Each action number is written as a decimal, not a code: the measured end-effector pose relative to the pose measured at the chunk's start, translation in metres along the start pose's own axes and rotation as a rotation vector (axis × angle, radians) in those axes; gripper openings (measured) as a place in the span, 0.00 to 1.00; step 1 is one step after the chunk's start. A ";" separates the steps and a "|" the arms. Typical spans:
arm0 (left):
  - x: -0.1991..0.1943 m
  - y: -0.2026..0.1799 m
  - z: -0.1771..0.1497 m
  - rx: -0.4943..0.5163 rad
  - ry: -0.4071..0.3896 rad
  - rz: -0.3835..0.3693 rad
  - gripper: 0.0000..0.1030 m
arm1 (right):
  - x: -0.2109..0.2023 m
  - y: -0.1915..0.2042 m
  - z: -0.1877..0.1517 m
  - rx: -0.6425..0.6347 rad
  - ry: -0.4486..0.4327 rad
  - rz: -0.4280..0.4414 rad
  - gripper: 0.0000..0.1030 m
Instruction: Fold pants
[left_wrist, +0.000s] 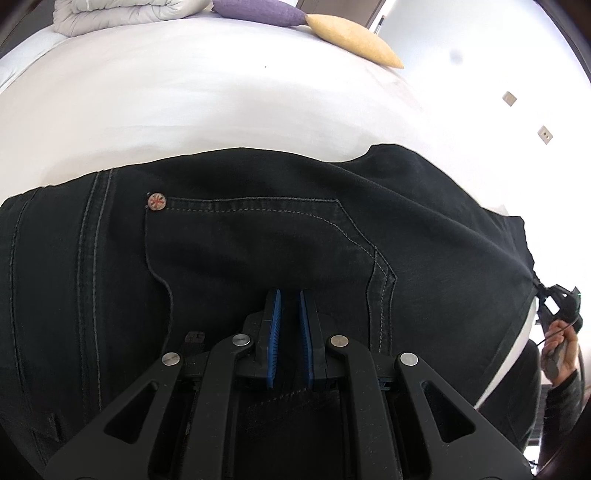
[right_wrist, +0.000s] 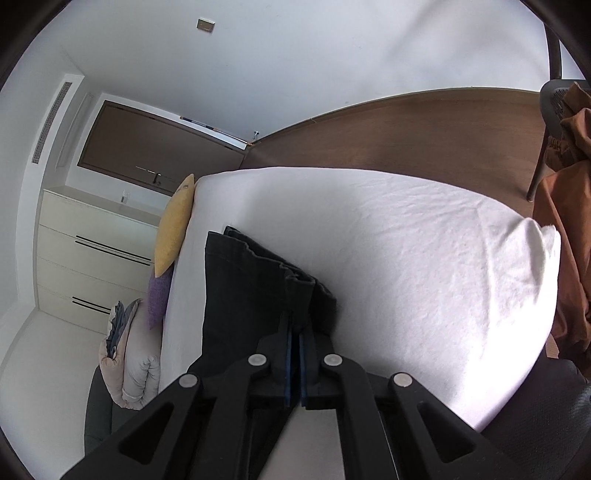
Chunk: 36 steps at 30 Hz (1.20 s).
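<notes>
1. The black pants (left_wrist: 258, 236) are spread on the white bed (left_wrist: 221, 110), directly under the left gripper (left_wrist: 290, 295).
2. A narrow gap is seen between its blue pads; whether cloth is pinched cannot be told.
3. The pants' edge (right_wrist: 295, 295) is clamped by the closed right gripper (right_wrist: 295, 332).

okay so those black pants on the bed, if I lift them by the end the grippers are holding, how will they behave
The black pants will likely sag between holds; they drape in folds from the right gripper. Thick seams and a rivet suggest denim, so probably fairly heavy. On the smooth white sheet they should slide easily.
</notes>
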<state>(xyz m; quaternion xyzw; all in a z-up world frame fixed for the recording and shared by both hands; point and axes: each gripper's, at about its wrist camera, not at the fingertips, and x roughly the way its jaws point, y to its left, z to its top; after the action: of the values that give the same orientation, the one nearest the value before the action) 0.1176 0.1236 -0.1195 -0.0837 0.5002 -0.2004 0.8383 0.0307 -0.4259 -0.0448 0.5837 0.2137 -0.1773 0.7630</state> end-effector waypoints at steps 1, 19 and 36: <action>-0.006 0.002 -0.003 -0.004 -0.012 0.007 0.10 | 0.000 0.001 0.000 0.006 0.004 0.005 0.01; -0.112 0.049 -0.017 -0.095 -0.144 -0.006 0.10 | 0.015 0.135 -0.083 -0.328 0.232 0.171 0.56; -0.009 0.030 0.035 0.092 0.062 0.072 0.10 | 0.054 0.113 -0.173 -0.355 0.582 0.237 0.56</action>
<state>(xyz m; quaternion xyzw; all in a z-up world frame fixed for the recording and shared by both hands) 0.1521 0.1525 -0.1057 -0.0208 0.5188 -0.1951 0.8321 0.1144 -0.2307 -0.0204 0.4889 0.3804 0.1261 0.7749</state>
